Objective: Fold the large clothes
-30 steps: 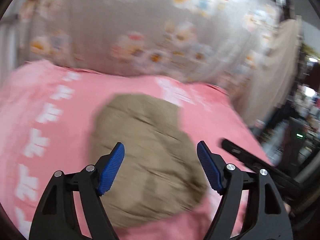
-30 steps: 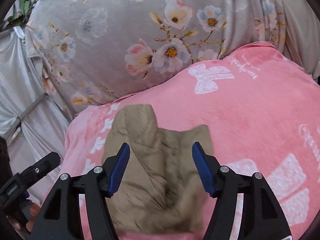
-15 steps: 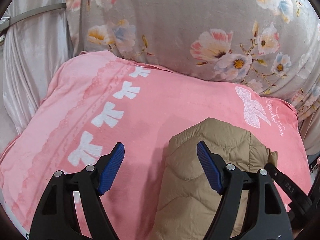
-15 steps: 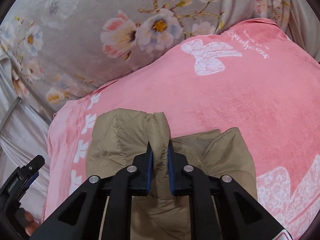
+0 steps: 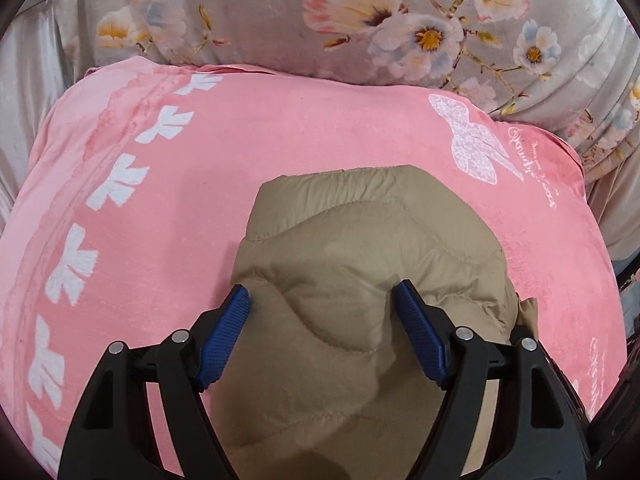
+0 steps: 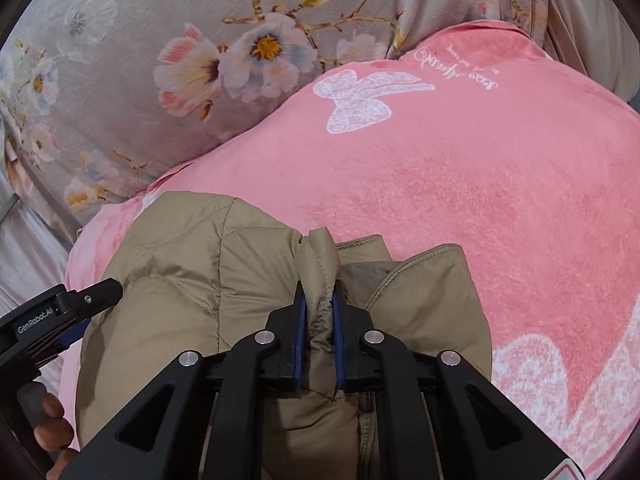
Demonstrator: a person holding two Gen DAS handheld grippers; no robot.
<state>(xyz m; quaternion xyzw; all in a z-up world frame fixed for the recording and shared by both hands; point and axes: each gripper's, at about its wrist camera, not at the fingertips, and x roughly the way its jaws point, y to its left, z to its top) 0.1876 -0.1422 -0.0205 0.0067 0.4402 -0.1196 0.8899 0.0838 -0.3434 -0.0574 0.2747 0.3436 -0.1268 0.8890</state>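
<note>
A tan quilted puffer jacket (image 5: 360,248) lies bunched on a pink blanket (image 5: 240,152). My left gripper (image 5: 320,290) is open and straddles a puffy bulge at the jacket's near left part; its blue fingertips (image 5: 404,296) sit against the fabric without squeezing it. In the right wrist view my right gripper (image 6: 318,294) is shut on an upright fold of the jacket (image 6: 192,264) near its collar edge. The left gripper (image 6: 80,300) also shows at that view's left edge, held by a hand (image 6: 48,424).
The pink blanket (image 6: 480,180) with white bow prints covers the surface on all sides of the jacket. A grey floral cloth (image 5: 280,12) rises behind it, and it also shows in the right wrist view as the floral cloth (image 6: 140,60). Pale drapery hangs at far left.
The right gripper went from open over the jacket to shut on a fold, then sank closer. The left gripper swung in over the jacket and came down onto it, still open.
</note>
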